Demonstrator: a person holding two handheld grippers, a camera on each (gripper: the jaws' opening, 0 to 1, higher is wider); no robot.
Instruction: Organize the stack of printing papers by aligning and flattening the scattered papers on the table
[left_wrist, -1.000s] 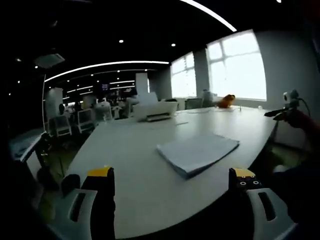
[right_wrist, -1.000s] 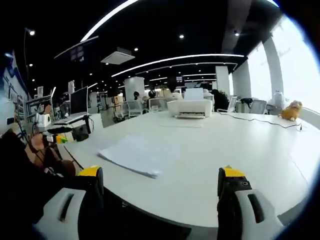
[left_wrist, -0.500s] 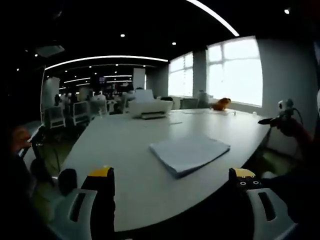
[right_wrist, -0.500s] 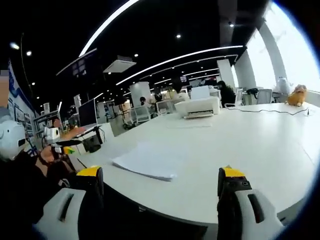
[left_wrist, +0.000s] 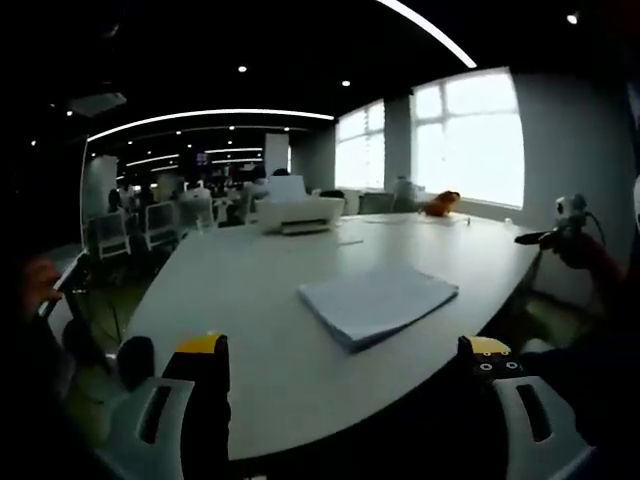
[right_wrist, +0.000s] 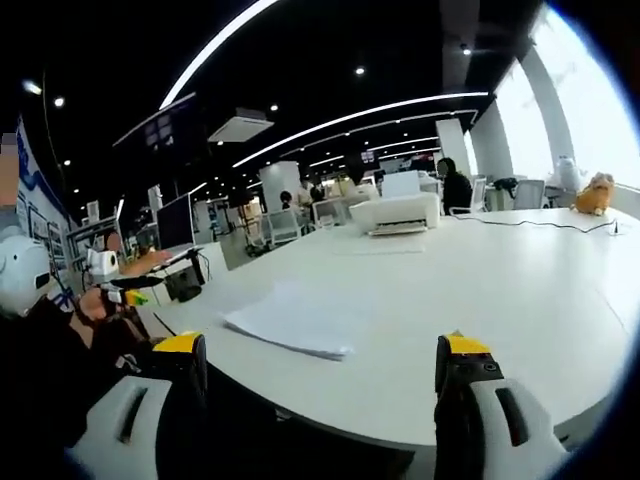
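A stack of white printing papers (left_wrist: 378, 304) lies flat on the large white table (left_wrist: 260, 290), its sheets slightly fanned at the edges. In the right gripper view the same stack (right_wrist: 292, 320) sits left of centre, near the table's rounded edge. My left gripper (left_wrist: 345, 358) is open, held back from the table edge, well short of the papers. My right gripper (right_wrist: 318, 358) is open too, hovering before the table edge with nothing between its yellow-tipped jaws. At the right of the left gripper view the other gripper (left_wrist: 560, 225) shows, held in a hand.
A white printer (left_wrist: 298, 214) stands at the table's far end, also seen as the printer (right_wrist: 398, 213) in the right gripper view. An orange plush toy (right_wrist: 594, 192) and a cable (right_wrist: 520, 226) lie near the window. A person (right_wrist: 60, 330) stands at the left. Office desks and chairs fill the background.
Both views shifted slightly over the second as the hands moved; the right view swung so the papers sit a bit more central. The papers themselves have not moved.
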